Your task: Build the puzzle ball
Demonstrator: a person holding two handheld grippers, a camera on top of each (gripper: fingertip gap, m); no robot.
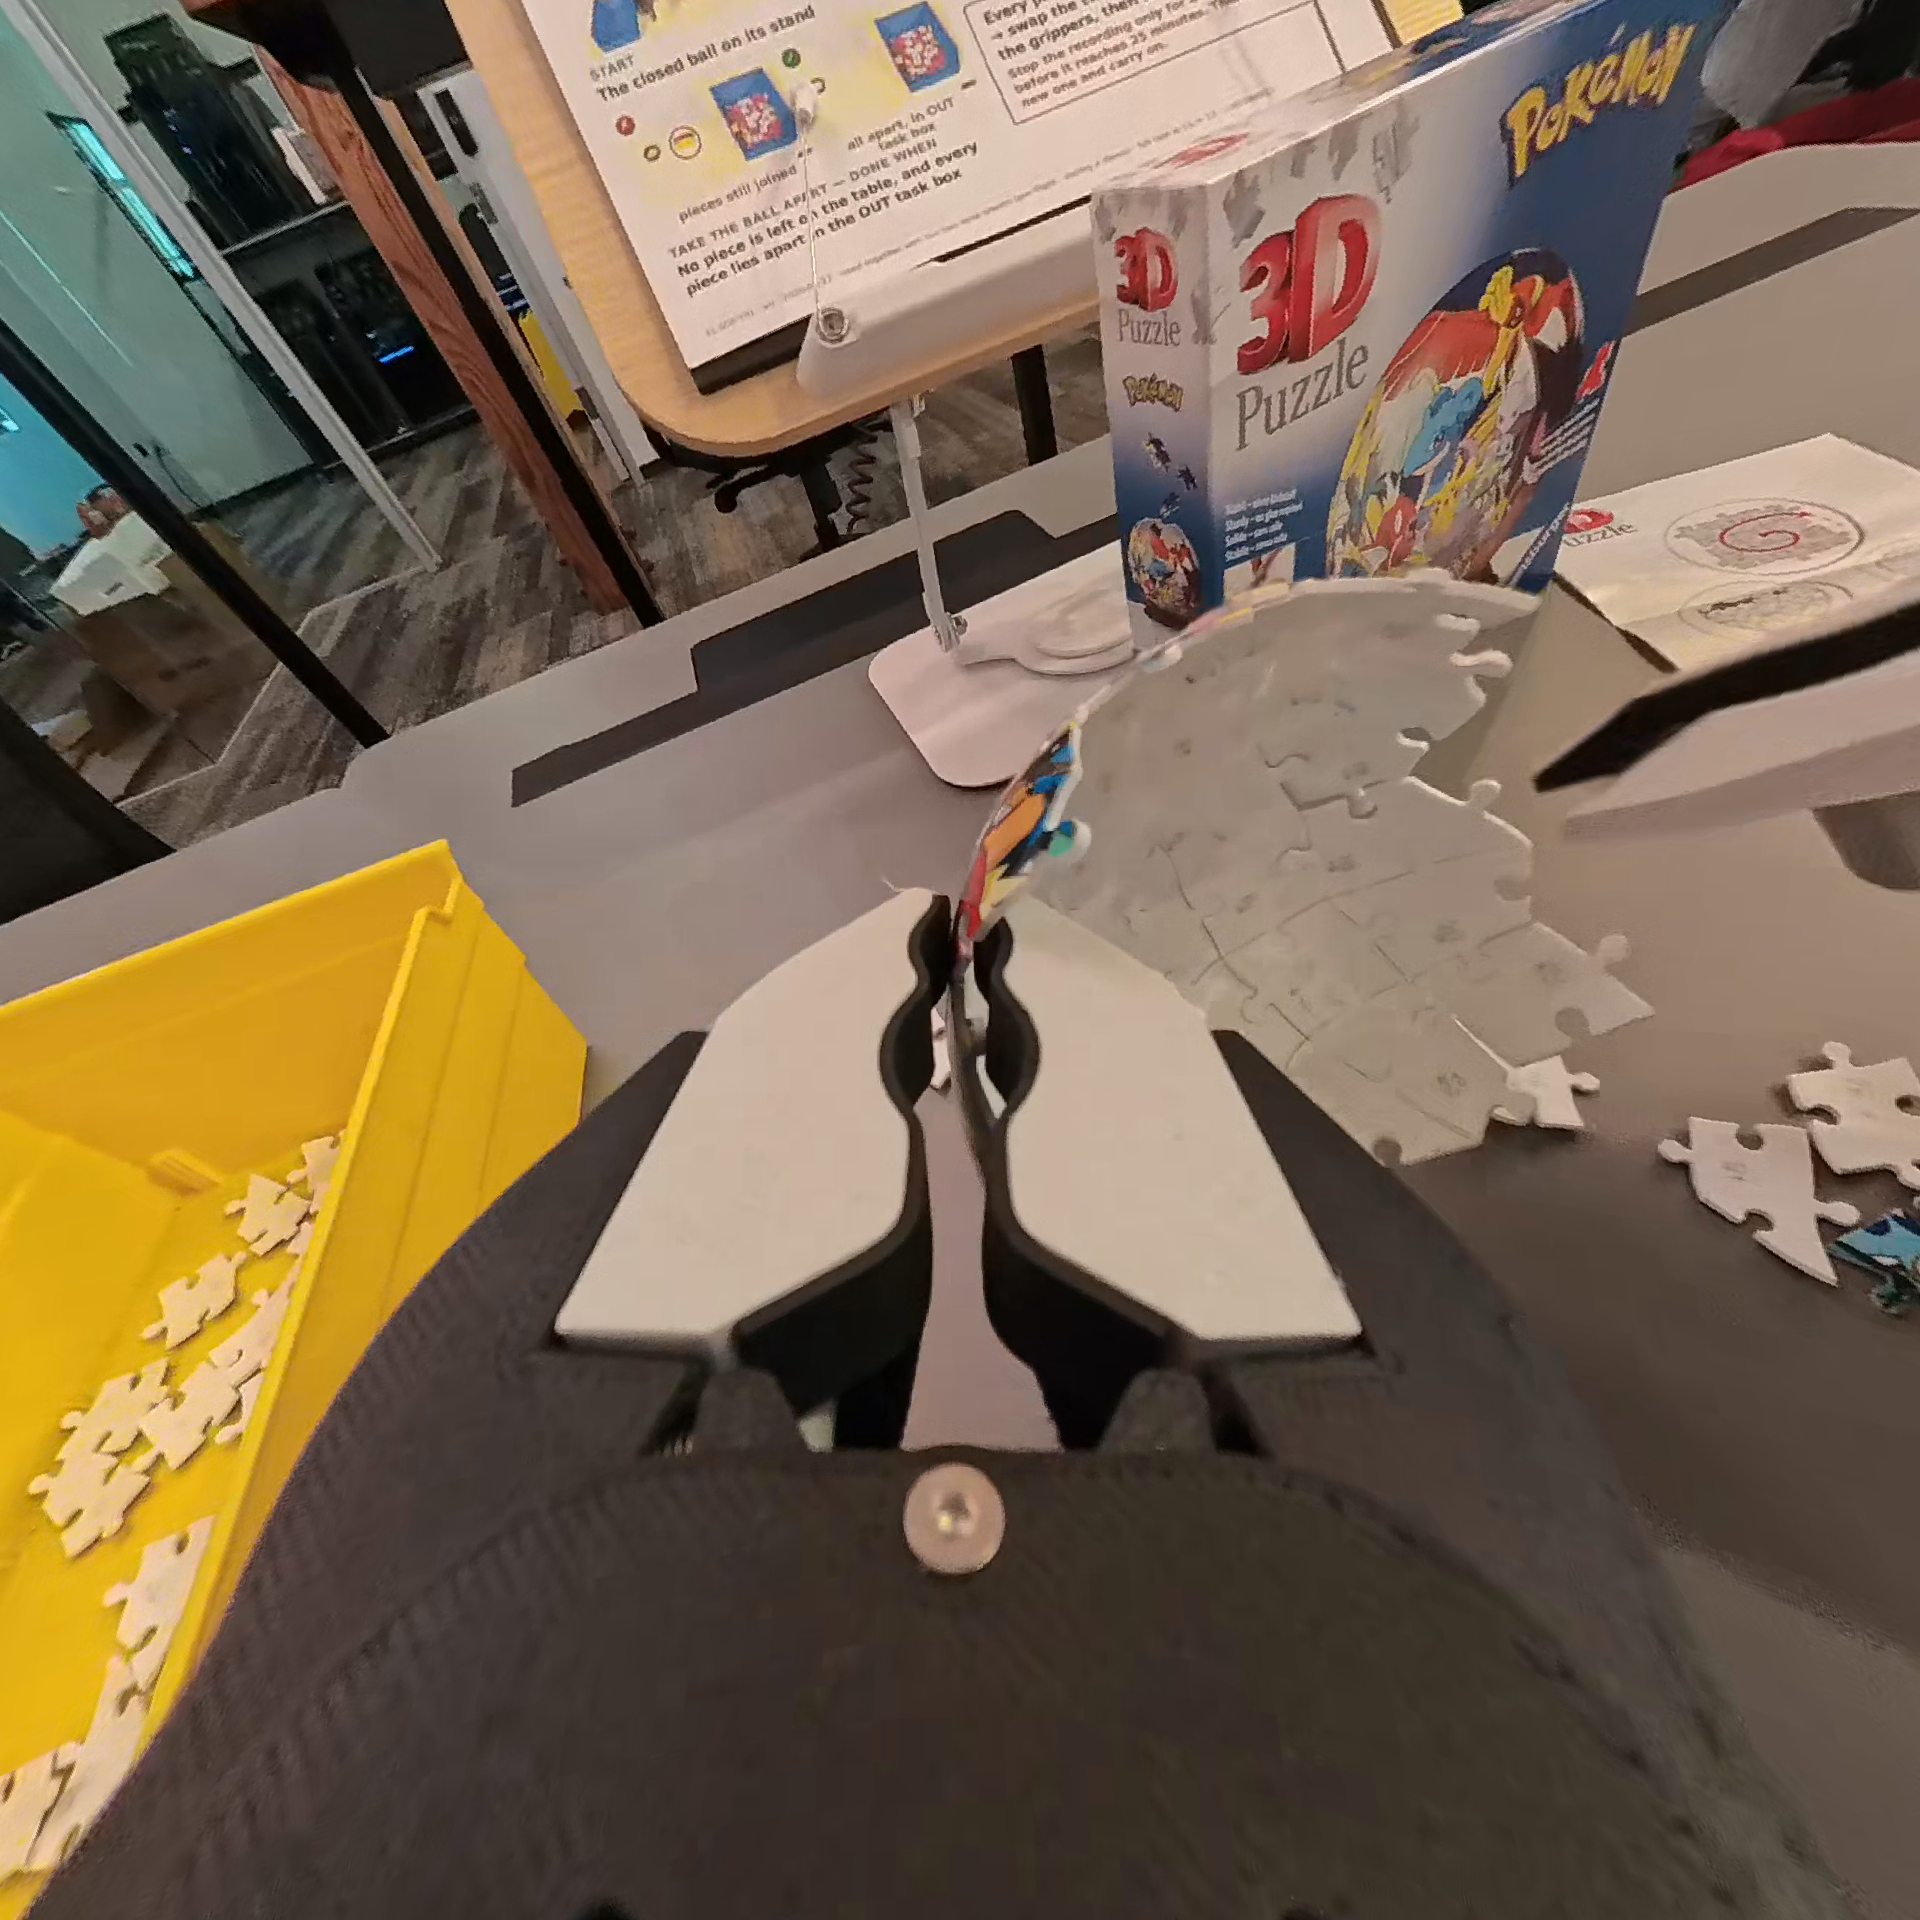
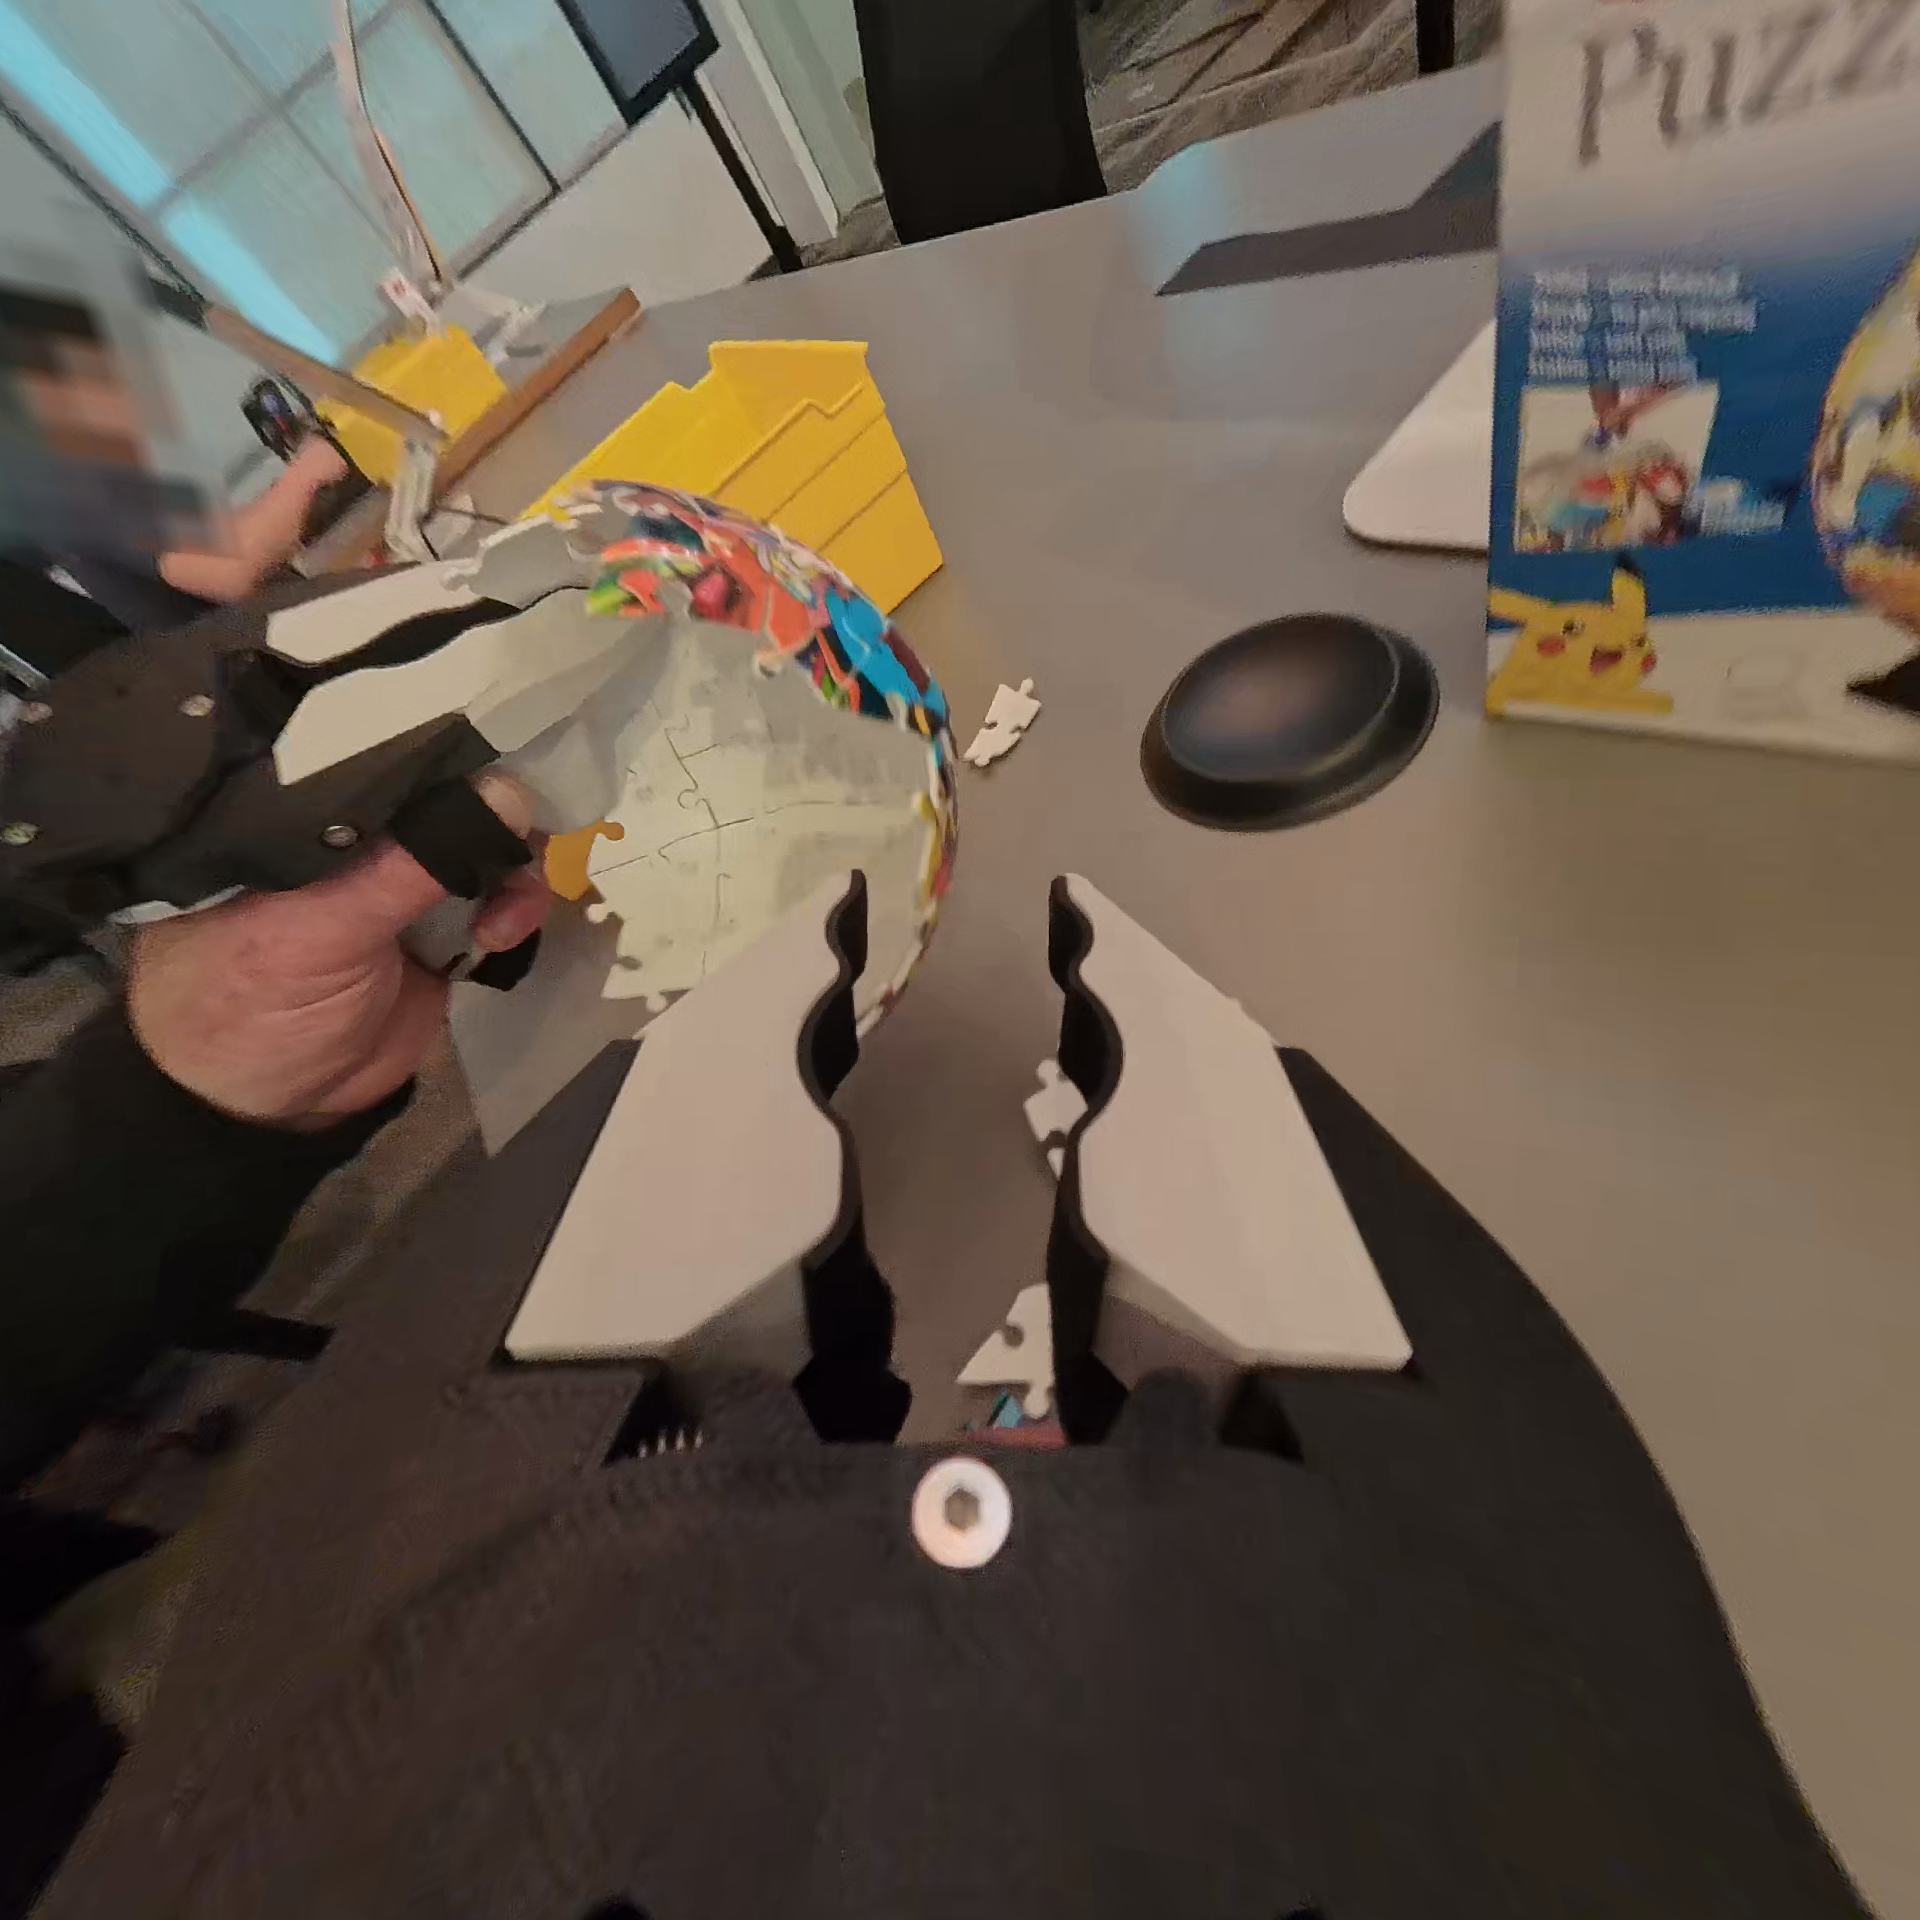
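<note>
My left gripper (image 1: 971, 940) is shut on the edge of the partly built puzzle ball (image 1: 1299, 831), a curved shell with a white inside and a colourful outside, held above the grey table (image 1: 727, 831). In the right wrist view the same shell (image 2: 769, 769) shows at left, with the left gripper (image 2: 540, 623) clamped on its rim. My right gripper (image 2: 956, 904) is open and empty, just right of and below the shell; one of its fingers (image 1: 1714, 727) shows at the right of the left wrist view. Loose white pieces (image 1: 1787, 1153) lie on the table.
A yellow bin (image 1: 208, 1195) holding several loose pieces sits at left; it also shows in the right wrist view (image 2: 810, 457). The puzzle box (image 1: 1382, 395) stands behind the shell. A black round stand (image 2: 1288, 717) lies on the table. A white lamp base (image 1: 966, 707) and instruction sheet (image 1: 1745, 551) lie behind.
</note>
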